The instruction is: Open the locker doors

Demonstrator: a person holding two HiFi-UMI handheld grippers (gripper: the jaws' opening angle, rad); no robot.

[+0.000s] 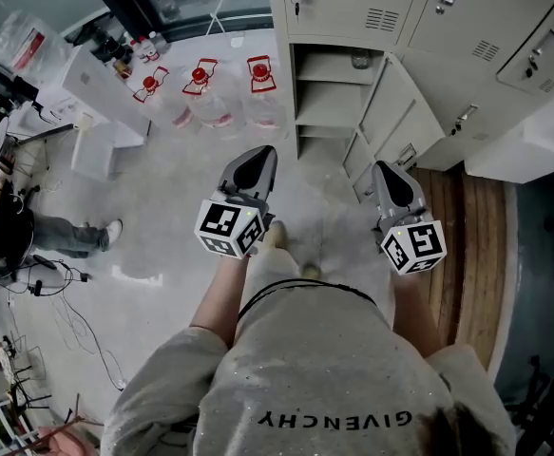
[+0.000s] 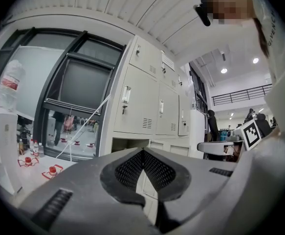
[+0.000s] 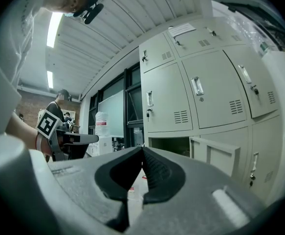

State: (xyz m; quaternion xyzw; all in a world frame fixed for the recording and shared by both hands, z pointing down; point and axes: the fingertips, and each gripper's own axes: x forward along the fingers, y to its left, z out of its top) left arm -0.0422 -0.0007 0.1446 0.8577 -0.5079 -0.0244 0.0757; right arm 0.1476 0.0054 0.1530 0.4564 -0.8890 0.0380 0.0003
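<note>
Left gripper (image 2: 143,152): jaws pressed together, empty | right gripper (image 3: 142,149): likewise | lockers (image 1: 353,8): ahead, one lower door (image 3: 216,155) open | head view only: bottles (image 1: 215,98) on floor

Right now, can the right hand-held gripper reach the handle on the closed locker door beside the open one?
Probably yes: the right hand-held gripper, shut and empty, faces the lockers, with nothing between it and that handle; the open door hangs off to the left.
</note>
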